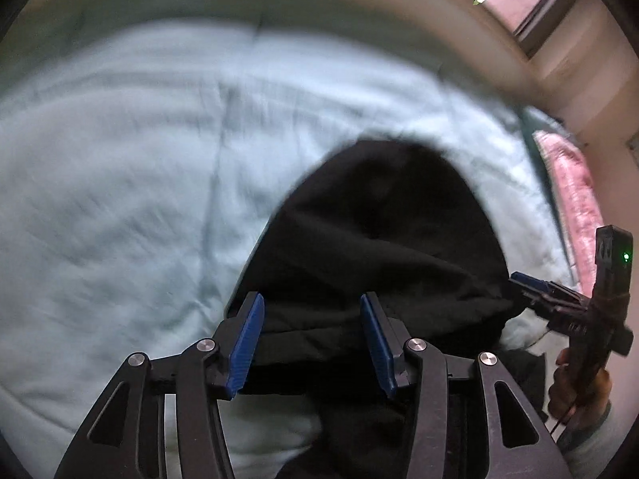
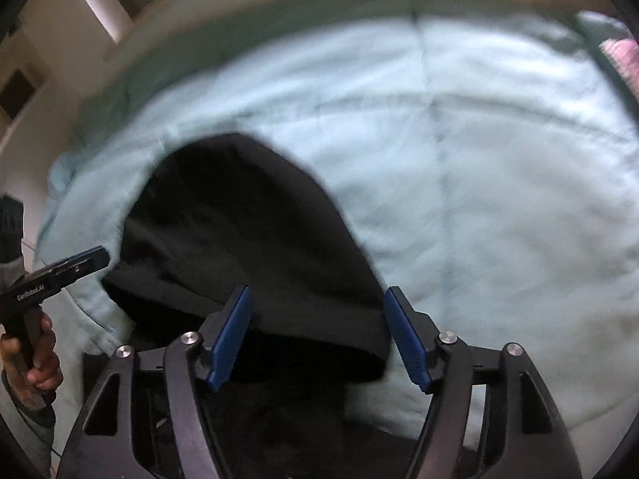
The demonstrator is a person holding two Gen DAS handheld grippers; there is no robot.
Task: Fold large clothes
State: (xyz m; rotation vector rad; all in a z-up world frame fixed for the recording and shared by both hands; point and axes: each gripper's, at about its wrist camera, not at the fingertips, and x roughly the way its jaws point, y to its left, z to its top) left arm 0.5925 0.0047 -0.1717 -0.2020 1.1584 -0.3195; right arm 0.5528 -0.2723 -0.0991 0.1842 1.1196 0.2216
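Note:
A black garment [image 1: 371,239] lies on a light blue bedsheet [image 1: 120,167], its near hem hanging over the bed's front edge. My left gripper [image 1: 311,311] is open, its blue pads either side of the near hem, holding nothing. The right gripper shows at the right of this view [image 1: 519,279], by the garment's right edge. In the right wrist view the same garment [image 2: 247,239] lies on the sheet [image 2: 479,199]. My right gripper [image 2: 317,307] is open above the garment's near right corner. The left gripper [image 2: 96,257] appears at the left, by the garment's left edge.
A pink pillow or blanket [image 1: 575,199] lies at the bed's right side. A wall and window frame [image 1: 547,20] stand beyond the bed. The person's hands [image 2: 36,363] hold the gripper handles near the bed's front edge.

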